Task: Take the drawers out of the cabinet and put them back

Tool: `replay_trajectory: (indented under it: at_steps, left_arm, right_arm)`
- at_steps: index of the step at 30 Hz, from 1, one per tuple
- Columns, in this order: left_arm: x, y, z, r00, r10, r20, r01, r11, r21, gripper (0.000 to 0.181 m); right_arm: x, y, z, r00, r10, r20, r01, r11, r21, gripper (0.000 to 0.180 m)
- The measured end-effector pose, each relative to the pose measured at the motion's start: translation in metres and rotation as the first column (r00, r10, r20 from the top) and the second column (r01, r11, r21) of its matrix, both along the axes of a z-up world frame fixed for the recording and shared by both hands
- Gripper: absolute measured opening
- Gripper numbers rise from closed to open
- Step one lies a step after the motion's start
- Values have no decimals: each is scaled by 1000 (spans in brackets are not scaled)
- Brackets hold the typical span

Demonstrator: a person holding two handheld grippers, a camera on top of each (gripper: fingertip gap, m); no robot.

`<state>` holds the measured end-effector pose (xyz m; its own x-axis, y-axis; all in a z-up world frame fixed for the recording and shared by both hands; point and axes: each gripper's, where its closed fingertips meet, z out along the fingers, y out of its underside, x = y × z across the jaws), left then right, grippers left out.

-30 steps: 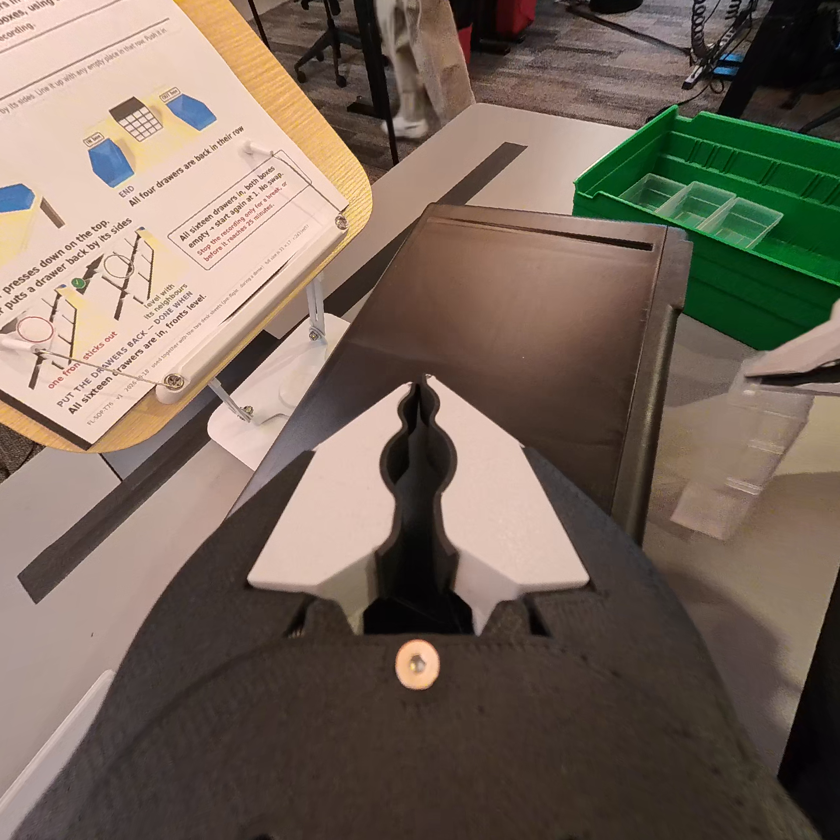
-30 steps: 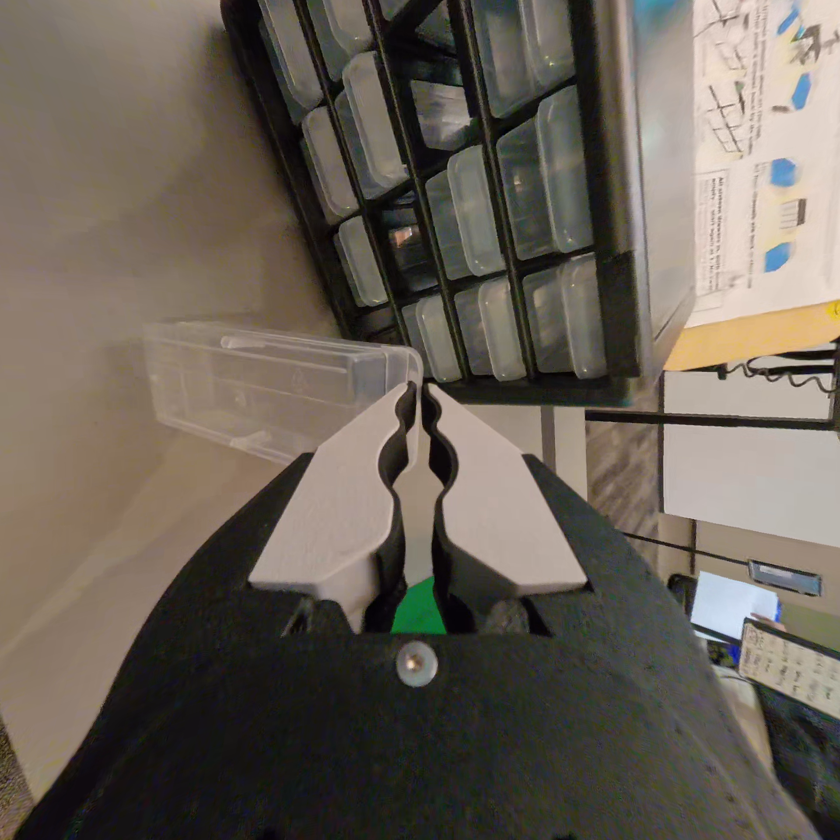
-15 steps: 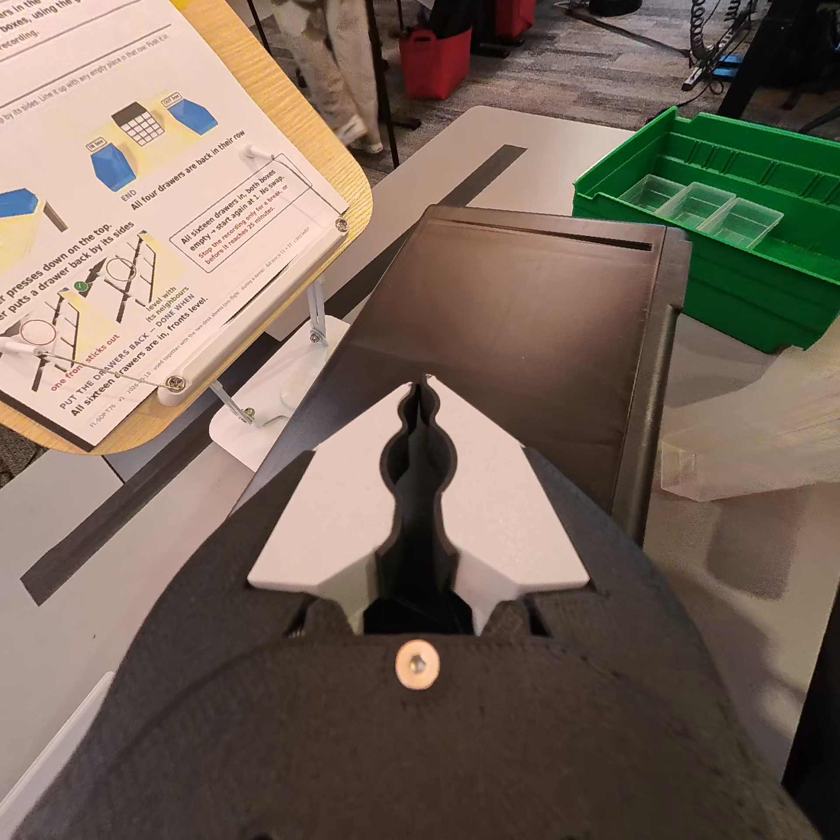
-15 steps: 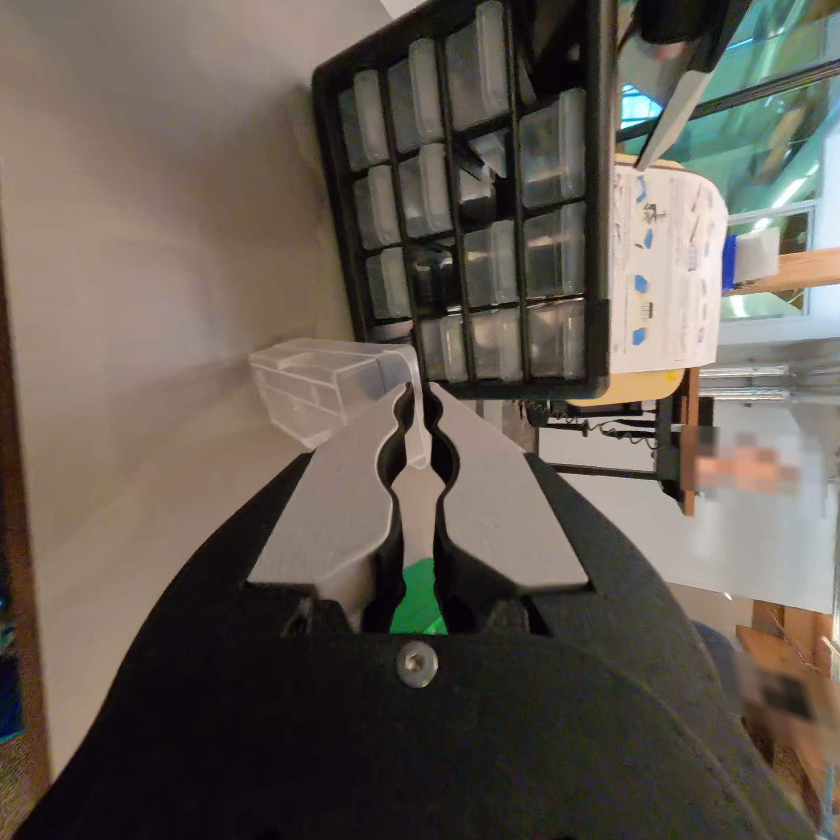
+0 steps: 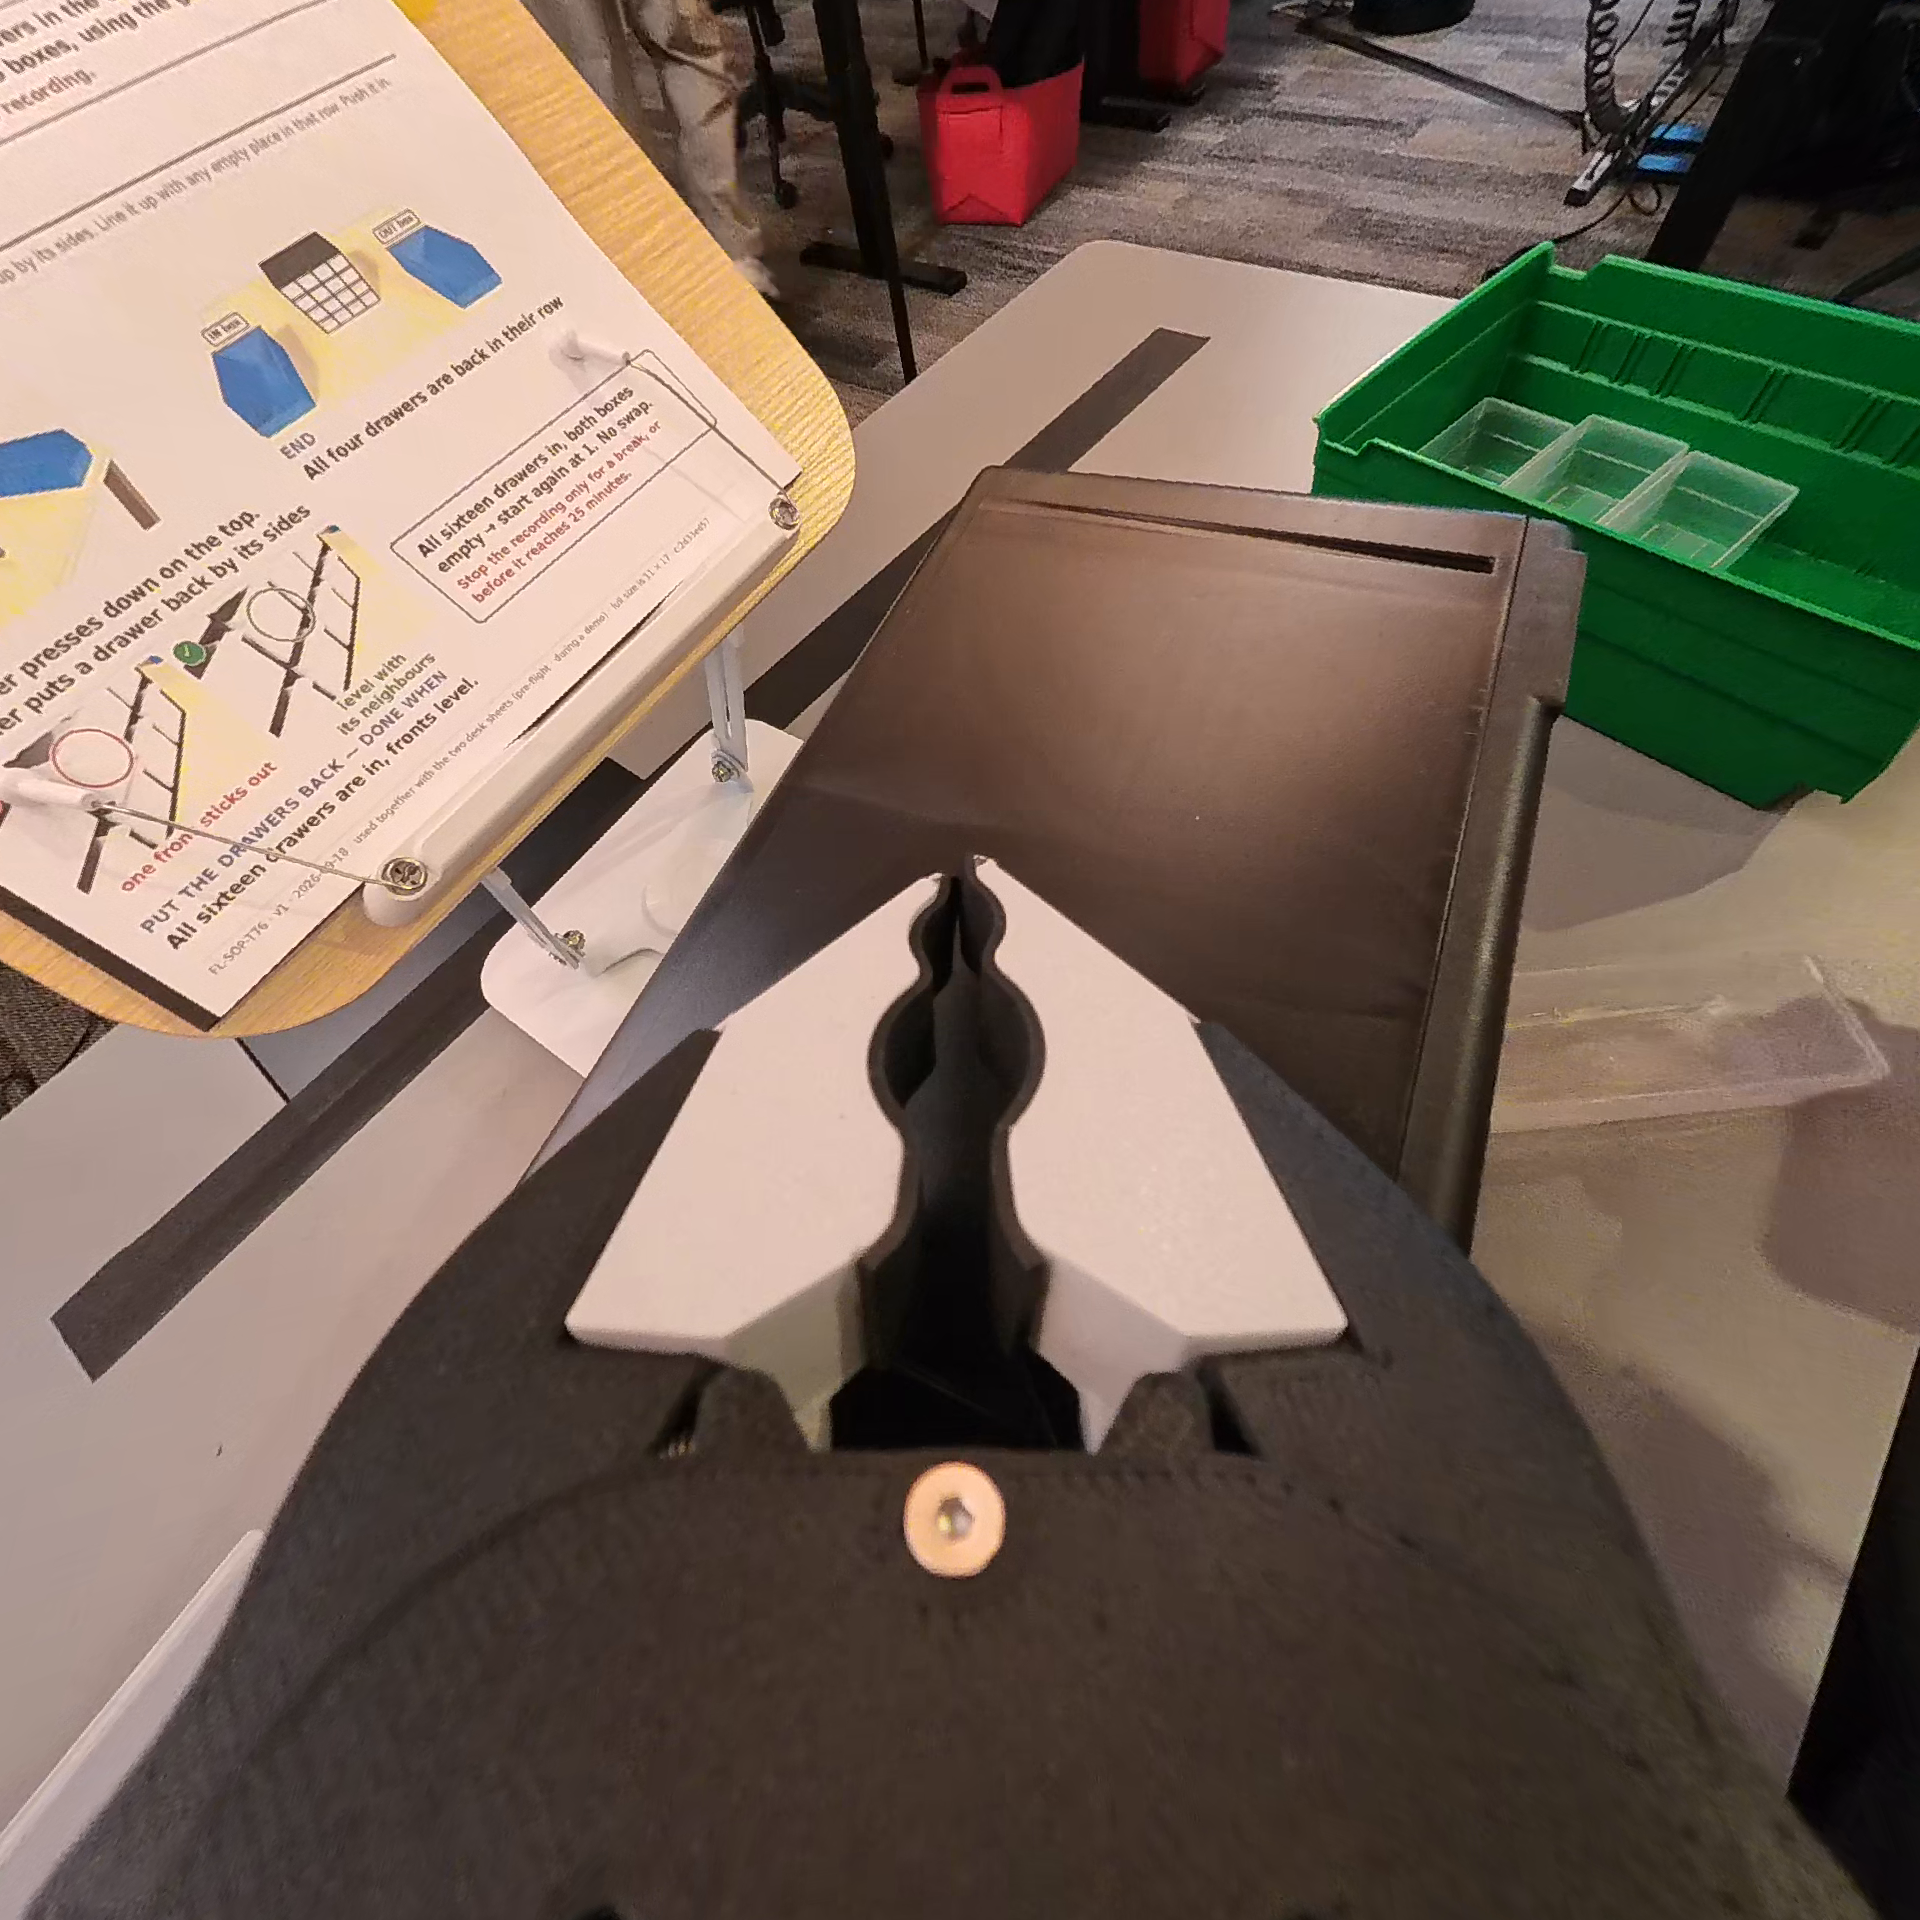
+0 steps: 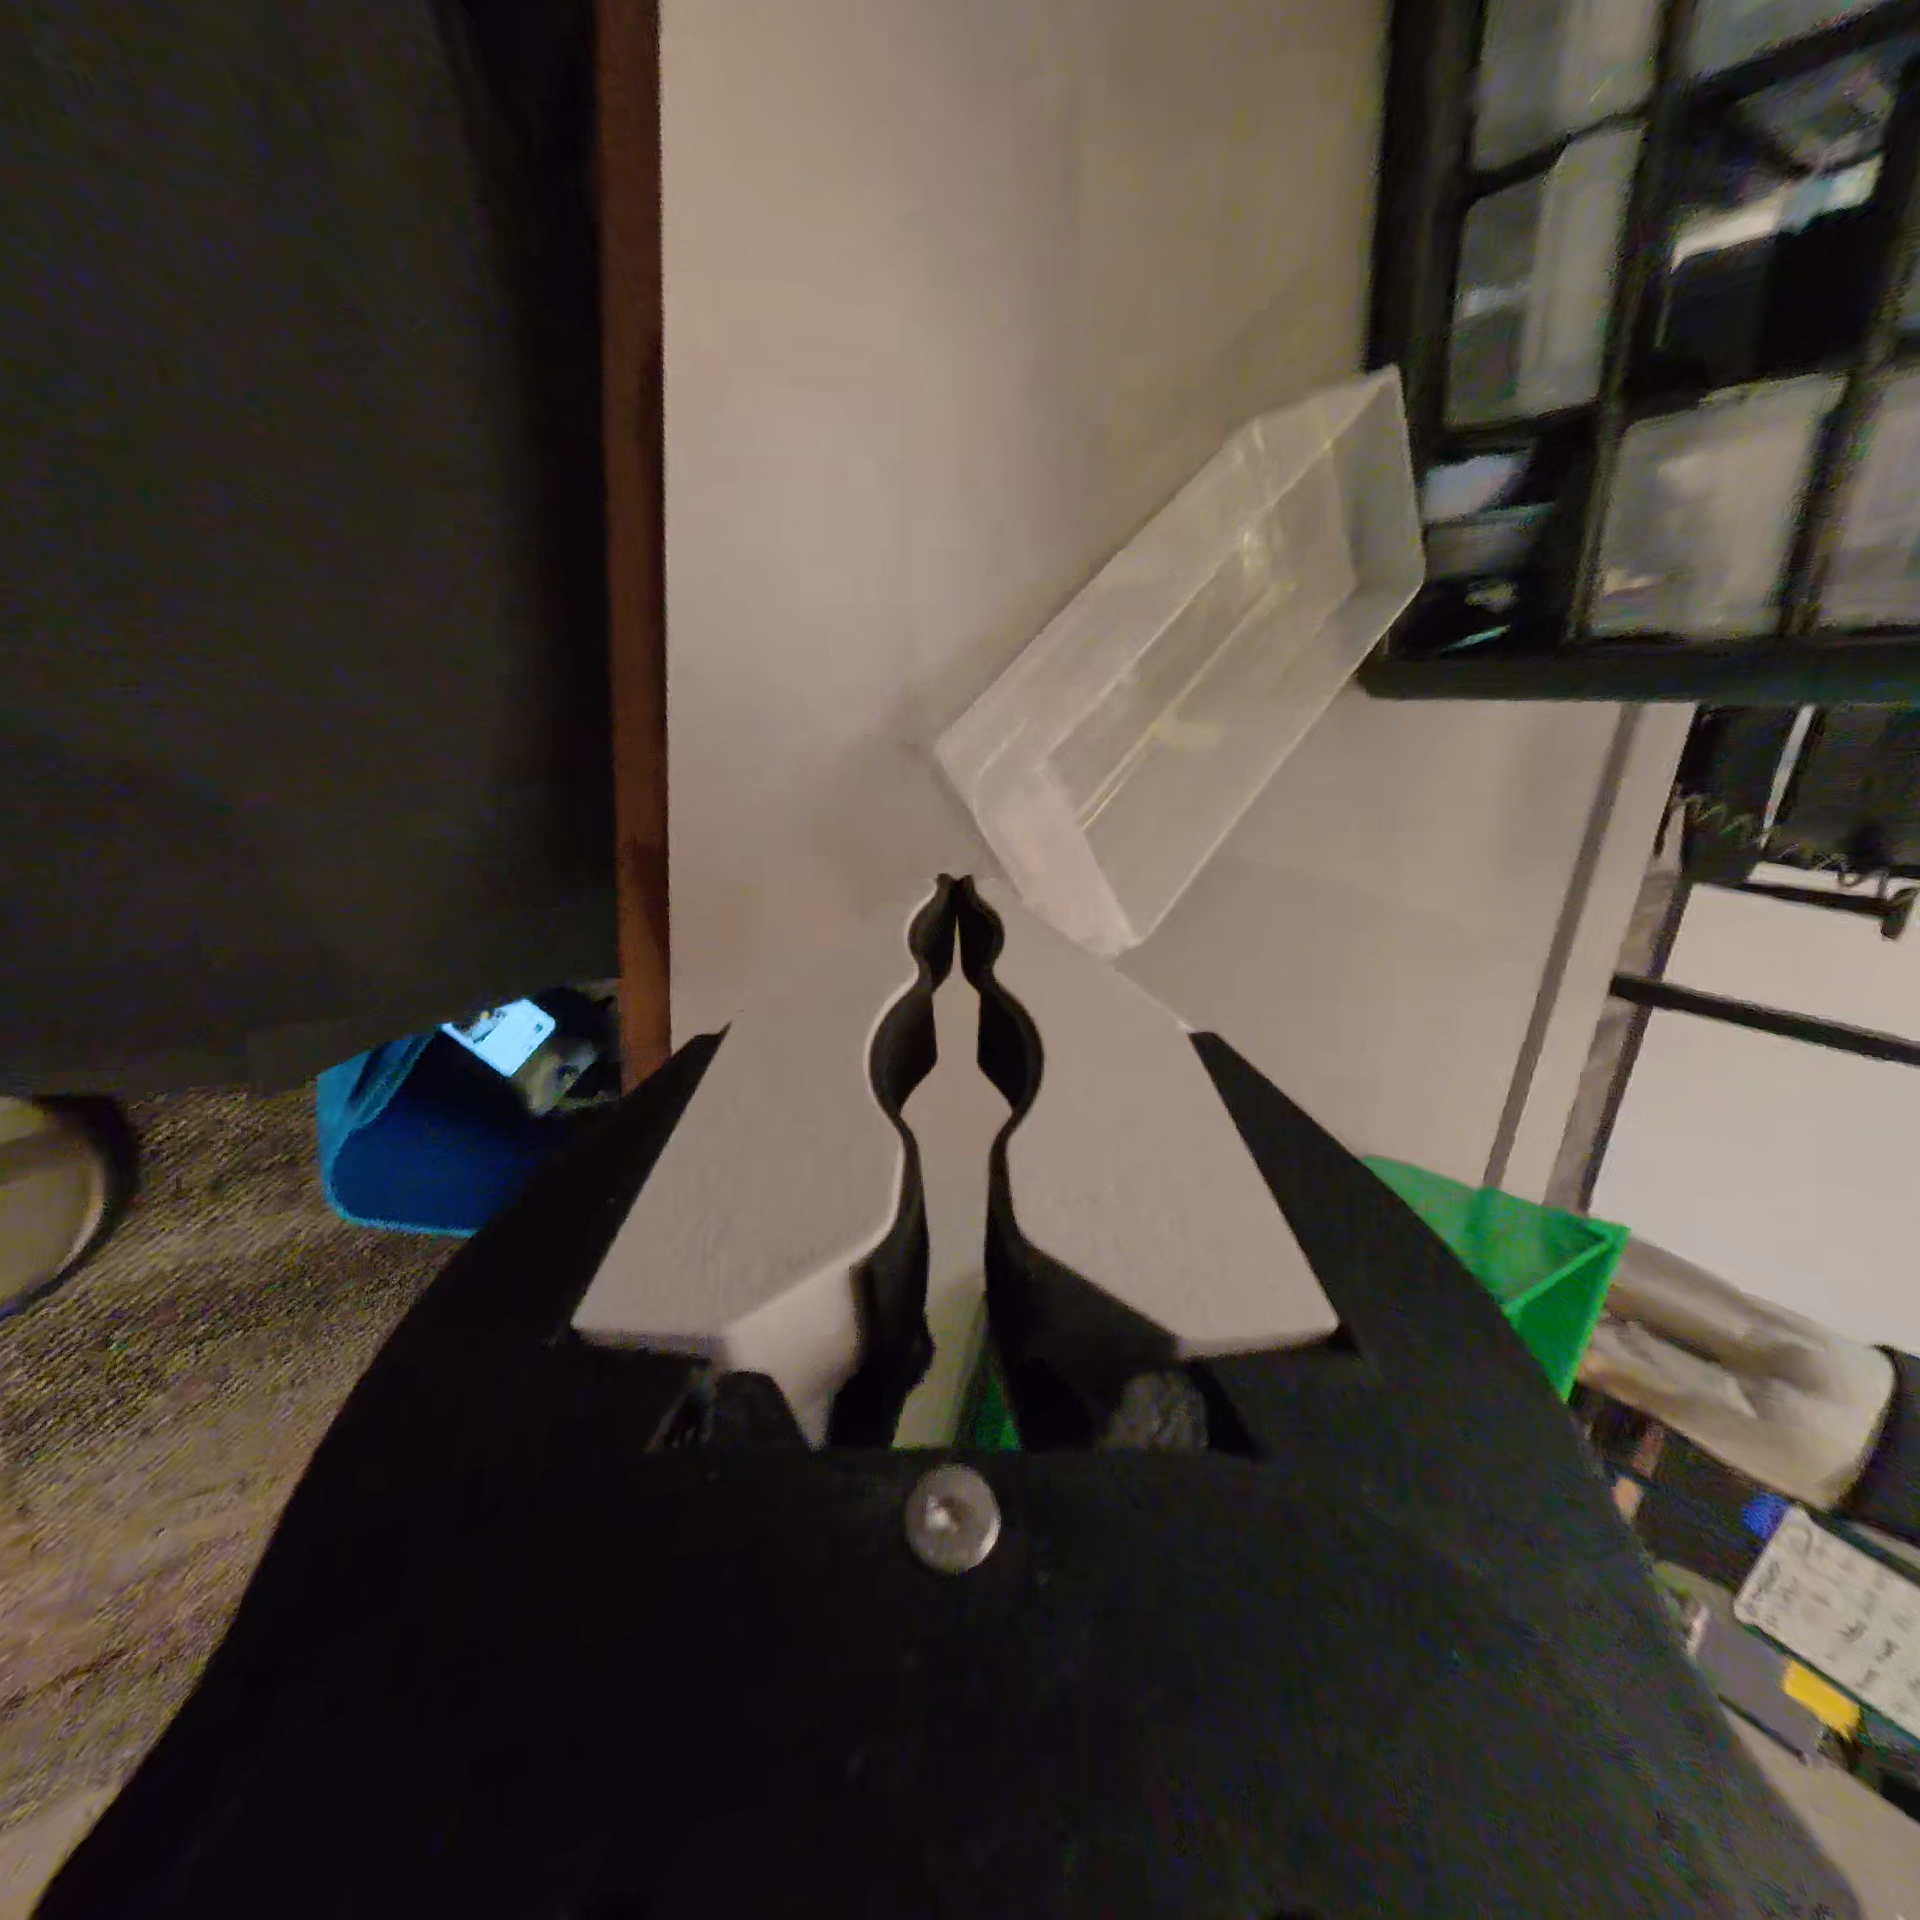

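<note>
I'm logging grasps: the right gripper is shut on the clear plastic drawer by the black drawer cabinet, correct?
Not quite. The right gripper is shut, but on nothing: its tips meet just beside the clear plastic drawer, which lies free by the black drawer cabinet. The right wrist view shows it.

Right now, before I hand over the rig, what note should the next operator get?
Left hand-held gripper: shut, empty, over the black cabinet top; contact unclear.
Right hand-held gripper: shut, empty, tips beside a clear drawer lying on the table by the cabinet front.
Done: three clear drawers sit in the green bin; a fourth is out.
Left: probably regrasp the loose drawer, pull the rest, then put all back.
</note>
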<state>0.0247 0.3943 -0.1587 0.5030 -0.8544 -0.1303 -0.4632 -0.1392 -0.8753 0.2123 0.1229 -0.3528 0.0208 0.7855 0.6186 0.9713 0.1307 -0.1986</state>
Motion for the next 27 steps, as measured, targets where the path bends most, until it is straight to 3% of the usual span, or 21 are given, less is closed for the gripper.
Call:
replay_trajectory:
  at_steps: [3,5,10,14,17,19,24,27]
  left_arm:
    - [0,0,0,1000,0,0,0,1000,-2,0]
    - [0,0,0,1000,-1,0,1,1000,-2,0]
    - [0,0,0,1000,0,1,0,1000,-3,0]
    - [0,0,0,1000,2,3,-2,1000,-3,0]
    - [0,0,0,1000,2,4,-2,1000,-1,0]
    - [0,0,0,1000,0,4,0,1000,-1,0]
    - [0,0,0,1000,-4,4,4,1000,1,0]
    - [0,0,0,1000,-3,4,3,1000,3,0]
  right_arm:
    - [6,6,-5,997,-80,-1,79,996,-39,10]
    - [-2,11,10,984,-154,-93,147,986,-78,17]
    - [-37,41,41,873,-378,-307,295,912,-285,78]
    - [-49,64,12,815,-540,-211,406,791,-457,110]
    - [-48,78,-16,815,-571,-101,464,746,-477,109]
    - [-46,78,-32,819,-573,-26,487,718,-497,96]
    - [-43,84,-33,835,-550,-10,471,723,-505,63]
    - [-42,82,-32,849,-528,-11,448,732,-513,60]
